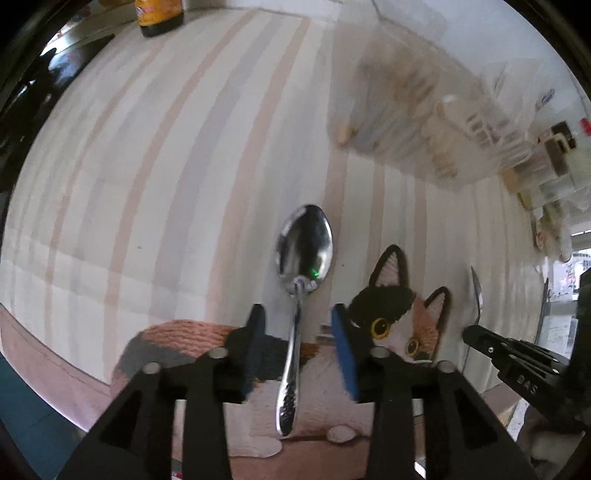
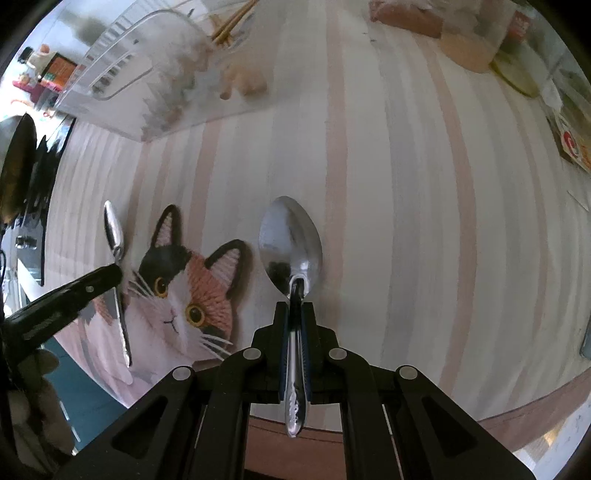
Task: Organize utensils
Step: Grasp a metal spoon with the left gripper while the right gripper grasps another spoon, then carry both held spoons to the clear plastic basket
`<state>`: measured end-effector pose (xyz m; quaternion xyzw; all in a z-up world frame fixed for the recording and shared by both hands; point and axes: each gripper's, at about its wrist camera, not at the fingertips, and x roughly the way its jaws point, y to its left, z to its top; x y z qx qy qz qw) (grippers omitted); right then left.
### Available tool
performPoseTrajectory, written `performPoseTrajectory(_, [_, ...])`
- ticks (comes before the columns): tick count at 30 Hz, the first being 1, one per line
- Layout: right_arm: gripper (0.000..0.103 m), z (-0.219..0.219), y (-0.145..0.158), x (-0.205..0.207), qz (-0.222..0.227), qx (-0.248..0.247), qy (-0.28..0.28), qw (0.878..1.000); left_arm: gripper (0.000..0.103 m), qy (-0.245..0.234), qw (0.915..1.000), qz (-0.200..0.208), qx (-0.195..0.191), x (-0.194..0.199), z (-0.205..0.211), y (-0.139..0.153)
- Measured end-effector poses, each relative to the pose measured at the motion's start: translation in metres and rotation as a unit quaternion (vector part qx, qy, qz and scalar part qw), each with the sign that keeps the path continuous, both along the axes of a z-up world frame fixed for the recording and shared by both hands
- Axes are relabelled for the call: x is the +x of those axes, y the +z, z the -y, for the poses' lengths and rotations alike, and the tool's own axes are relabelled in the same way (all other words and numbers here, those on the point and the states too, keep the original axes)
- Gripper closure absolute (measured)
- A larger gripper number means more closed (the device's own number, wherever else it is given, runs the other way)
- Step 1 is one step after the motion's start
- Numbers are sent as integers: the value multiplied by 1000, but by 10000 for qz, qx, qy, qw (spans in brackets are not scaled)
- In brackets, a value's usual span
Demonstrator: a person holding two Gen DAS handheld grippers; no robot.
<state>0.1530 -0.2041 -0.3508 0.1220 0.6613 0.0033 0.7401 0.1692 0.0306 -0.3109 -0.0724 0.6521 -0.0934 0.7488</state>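
Note:
In the left wrist view a steel spoon lies on the striped cloth between the open fingers of my left gripper, bowl pointing away; the pads do not touch it. The same spoon shows at the left of the right wrist view, with the left gripper's finger over it. My right gripper is shut on the handle of a second steel spoon, bowl forward, above the cloth. A clear plastic utensil organizer stands at the far side; it also shows in the right wrist view, holding chopsticks.
A cat-shaped mat lies on the cloth between the two grippers, also in the left wrist view. A brown bottle stands far left. Packets and dishes lie at the far right. The table edge runs near the grippers.

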Motion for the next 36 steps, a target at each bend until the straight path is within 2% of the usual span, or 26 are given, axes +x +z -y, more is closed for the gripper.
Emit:
performPoseTrajectory(2, [96, 6, 0, 0, -19, 34, -48, 10000, 63, -99, 9999, -44, -35, -6, 1, 0])
performPoseTrajectory(4, [96, 11, -2, -2, -6, 101, -100, 9999, 59, -232, 9996, -105, 95, -6, 3, -6])
performPoseTrajectory(5, [96, 12, -2, -2, -1, 141, -136, 9998, 59, -281, 9994, -131, 135, 1, 19, -9])
performPoseTrajectory(6, [96, 14, 0, -2, -3, 146, -150, 9998, 55, -347, 9990, -162, 221, 15, 21, -15])
performPoseTrajectory(8, [96, 13, 1, -1, 0, 119, -168, 9998, 44, -425, 9985, -57, 347, 20, 30, -14])
performPoseTrajectory(9, [96, 14, 1, -2, 1, 109, -166, 9998, 42, -476, 9978, -16, 455, 22, 35, -15])
performPoseTrajectory(13, [96, 14, 1, -4, 3, 106, -163, 9998, 42, -552, 9950, 98, 826, 46, 65, -15])
performPoseTrajectory(16, [96, 21, 4, -8, 4, 103, -163, 9998, 47, -476, 9951, 174, 846, 49, 68, -17])
performPoseTrajectory(18, [96, 17, 1, -5, 8, 91, -158, 9998, 66, -509, 9931, 279, 1023, 50, 66, -14])
performPoseTrajectory(19, [96, 16, 1, -5, 9, 83, -151, 9999, 71, -566, 9924, 313, 1046, 52, 66, -12])
performPoseTrajectory(24, [96, 14, 1, -6, 13, 9, -93, 10000, 72, -693, 9913, 300, 1080, 51, 56, 1])
performPoseTrajectory(29, [97, 7, 5, -6, 122, -77, -57, 9999, 72, -697, 9917, 296, 1038, 44, 63, 8])
performPoseTrajectory(36, [101, 0, 11, -3, 161, -103, 72, 9998, 72, -840, 9927, 260, 820, 28, 72, 23])
